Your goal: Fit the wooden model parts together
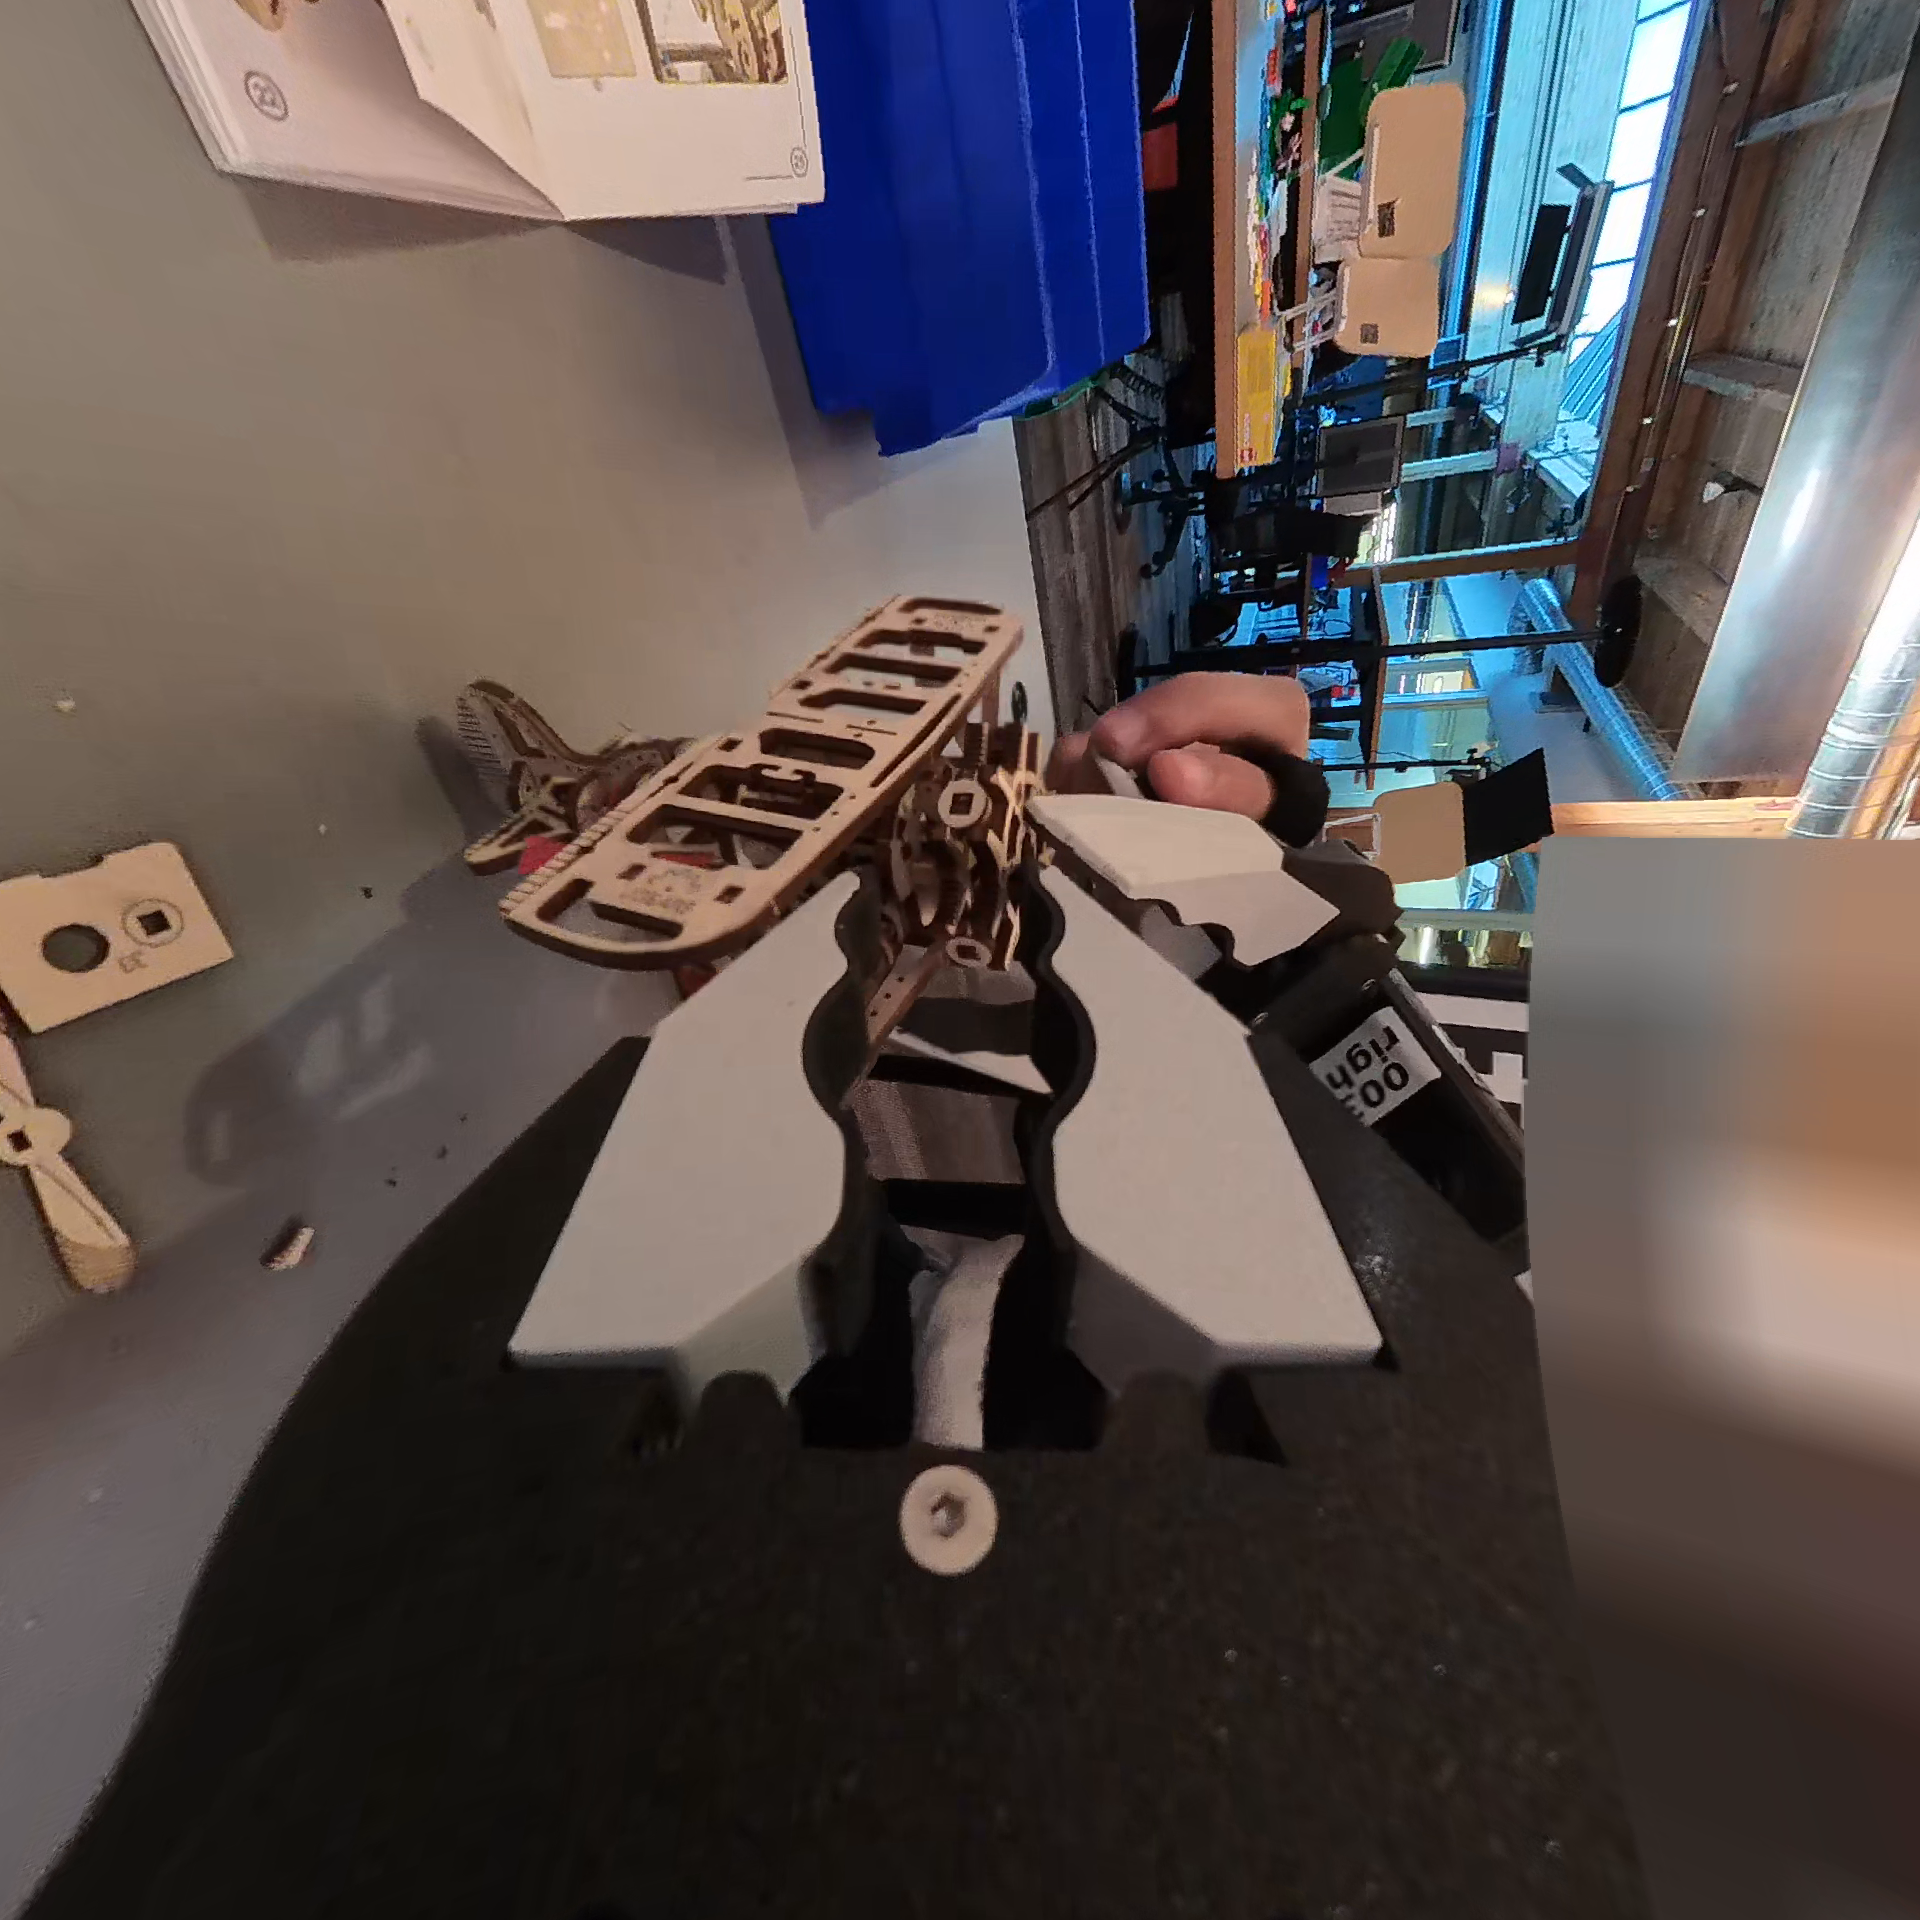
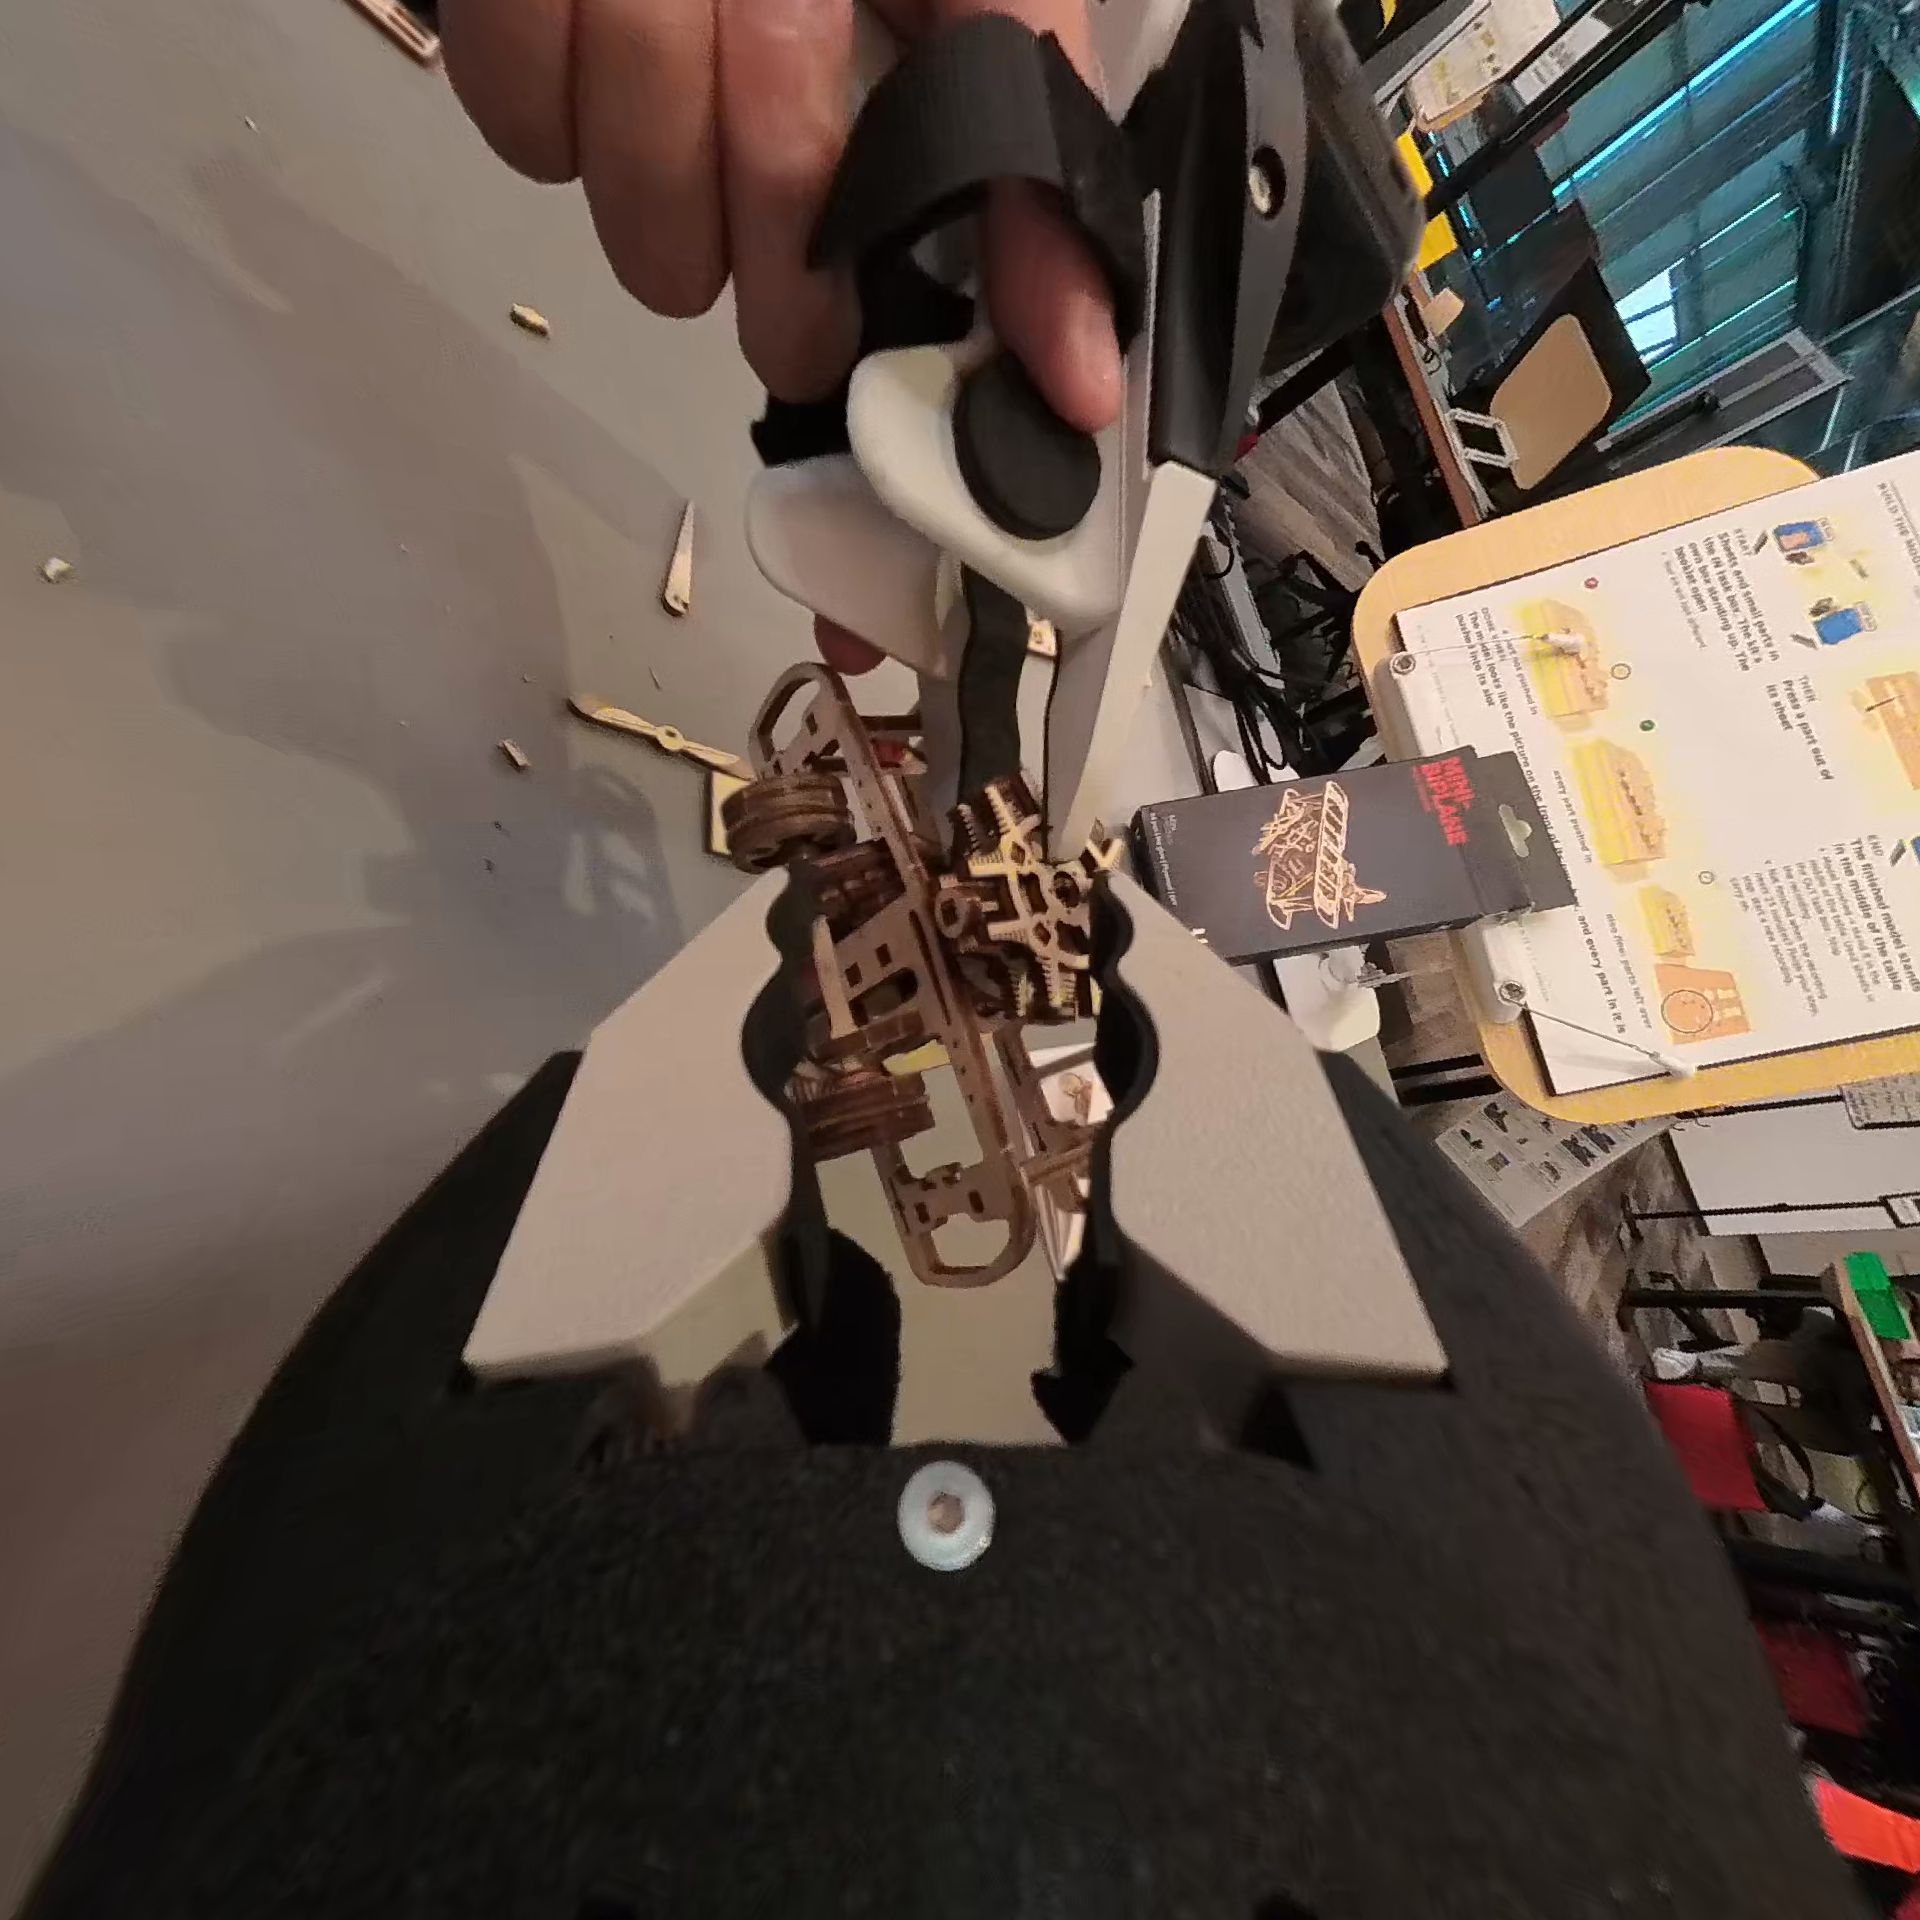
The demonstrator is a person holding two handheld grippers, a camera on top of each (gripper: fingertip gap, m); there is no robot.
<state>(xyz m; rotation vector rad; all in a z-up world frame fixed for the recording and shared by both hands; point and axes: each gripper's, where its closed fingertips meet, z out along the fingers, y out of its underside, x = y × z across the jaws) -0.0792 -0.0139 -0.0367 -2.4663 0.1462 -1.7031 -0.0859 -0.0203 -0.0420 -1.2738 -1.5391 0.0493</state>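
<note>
Wooden biplane model (image 1: 790, 790): largely assembled, being clamped between left gripper (image 1: 940, 935) and right gripper (image 2: 940, 935), both closing on its nose. Propeller (image 1: 47, 1174) and punched fret (image 1: 104, 930) are lying loose, left of the left gripper, still awaiting fitting.

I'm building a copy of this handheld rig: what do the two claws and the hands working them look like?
Each claw has two pale grey wedge-shaped fingers with wavy black inner pads, set in a rough black body with a pale screw head. The left claw and right claw match; the right carries a white label. The hand wears a black strap across its fingers and works a white trigger.
</note>
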